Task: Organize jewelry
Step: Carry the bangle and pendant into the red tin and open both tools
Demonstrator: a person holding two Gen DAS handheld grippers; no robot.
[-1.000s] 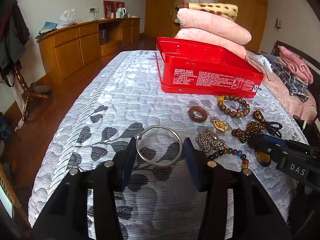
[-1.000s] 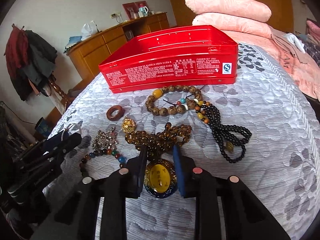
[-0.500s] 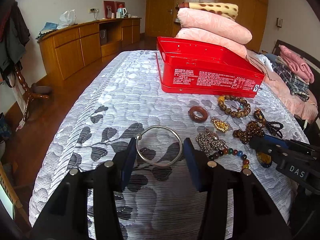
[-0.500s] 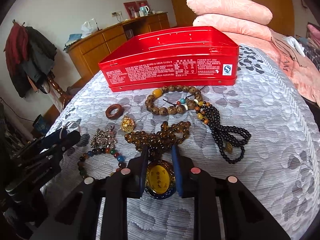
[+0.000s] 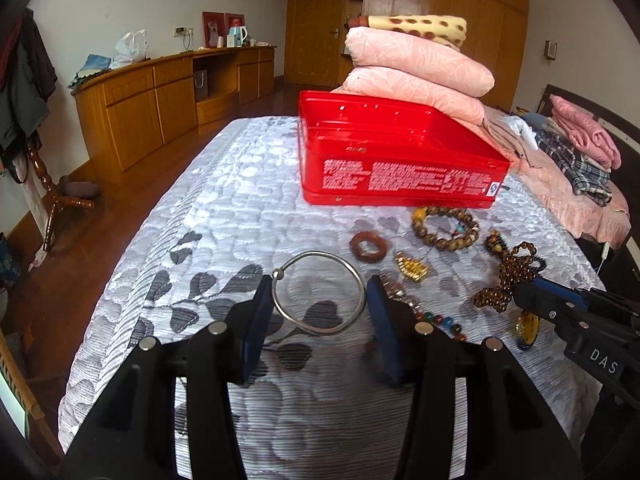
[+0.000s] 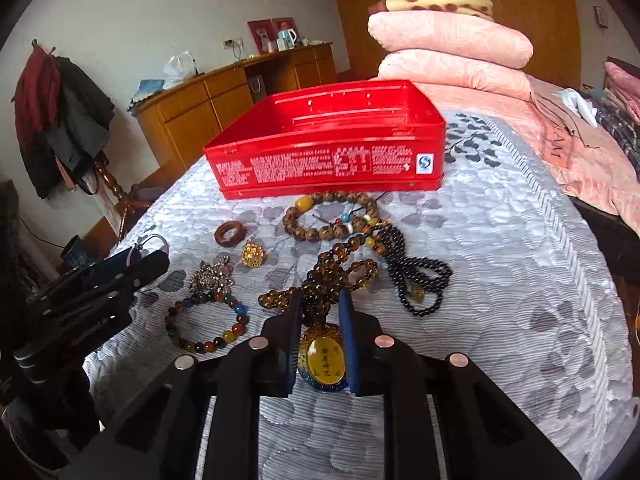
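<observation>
My left gripper (image 5: 319,294) is shut on a silver bangle (image 5: 352,276) and holds it above the grey quilt. My right gripper (image 6: 321,312) is shut on a yellow pendant (image 6: 324,359) strung on an amber bead necklace (image 6: 326,276), lifted a little. An open red tin (image 5: 400,160) stands behind the jewelry; it also shows in the right wrist view (image 6: 332,148). On the quilt lie a wooden bead bracelet (image 6: 332,216), a red-brown ring (image 6: 230,233), a gold charm (image 6: 253,255), a silver chain heap (image 6: 212,276), a multicolour bead bracelet (image 6: 208,324) and black beads (image 6: 420,276).
Stacked pink pillows (image 5: 416,68) sit behind the tin. Folded clothes (image 5: 576,148) lie at the right. A wooden sideboard (image 5: 160,96) and a coat stand (image 6: 60,120) stand left of the bed, across bare floor.
Both grippers have risen a little with their loads. The pendant and the near part of the amber necklace have come up off the quilt. The bangle stays gripped.
</observation>
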